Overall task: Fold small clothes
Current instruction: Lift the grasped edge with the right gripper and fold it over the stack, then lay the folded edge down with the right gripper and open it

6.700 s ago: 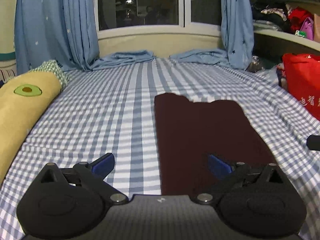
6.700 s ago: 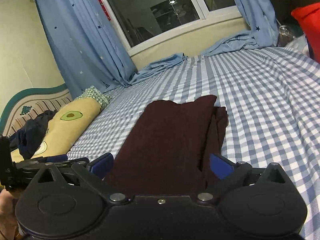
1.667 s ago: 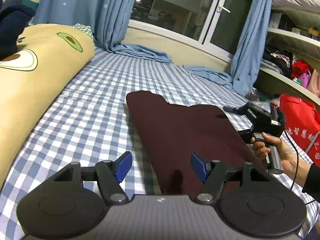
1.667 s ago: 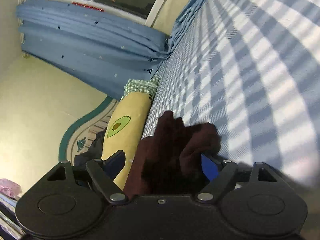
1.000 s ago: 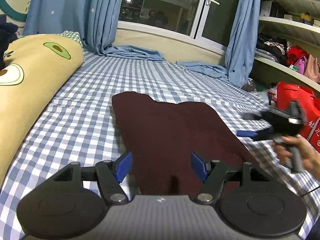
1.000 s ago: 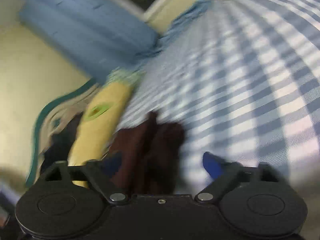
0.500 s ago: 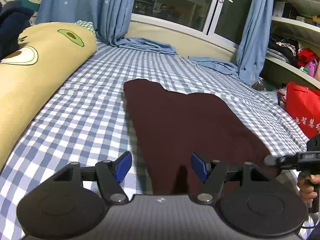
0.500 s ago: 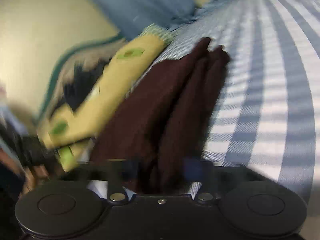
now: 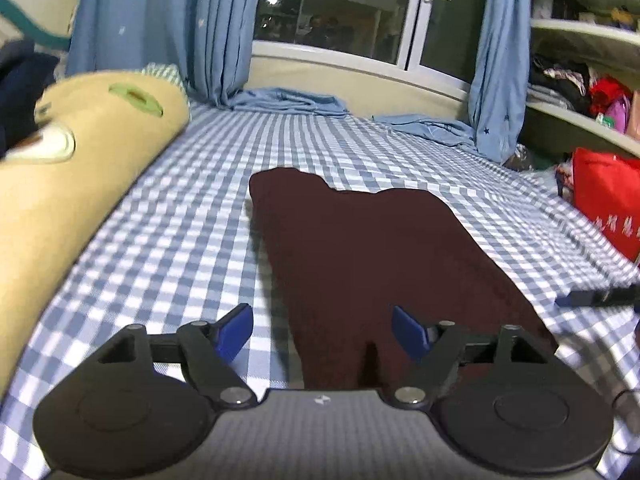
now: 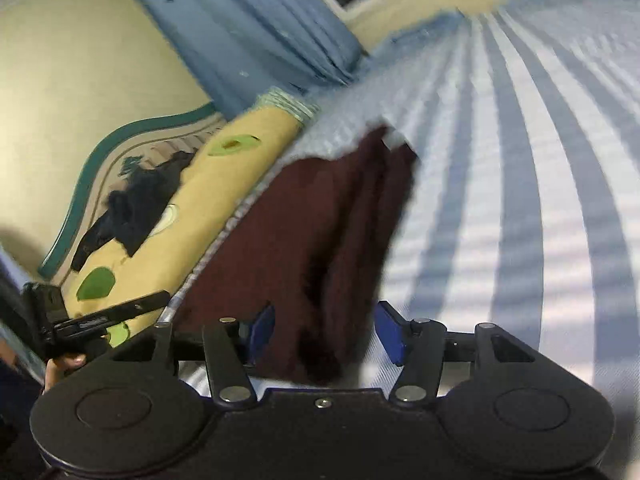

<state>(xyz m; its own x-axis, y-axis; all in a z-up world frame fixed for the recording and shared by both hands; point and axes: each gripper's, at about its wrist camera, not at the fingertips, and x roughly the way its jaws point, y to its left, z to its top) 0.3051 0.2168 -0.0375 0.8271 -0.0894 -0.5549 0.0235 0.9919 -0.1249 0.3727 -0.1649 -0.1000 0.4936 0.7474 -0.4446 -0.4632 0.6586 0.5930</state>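
I see the bed in its blue and white check sheet filling most of both views, running from the lower edge up to the window at the top of the left wrist frame. Blue curtains hang either side of the glass and pool on the sheet near the sill. A long yellow pillow with avocado prints lies along the left edge of the frame, a dark piece of clothing draped over its near part in the right wrist view. Shelves with oddments fill the upper right, a red bag below them at the right edge.

The dark red garment lies flat in the middle of the frame, folded into a long strip; its long axis runs from my lower edge up toward the window, leaning a little left at the far end, which shows two rounded lobes. Nothing rests on it.

My left gripper sits at the bottom centre, jaws apart and opening, the garment's near left edge between them but not pinched. My right gripper has its jaws opening around the bunched near right edge; the blur hides whether the pads touch
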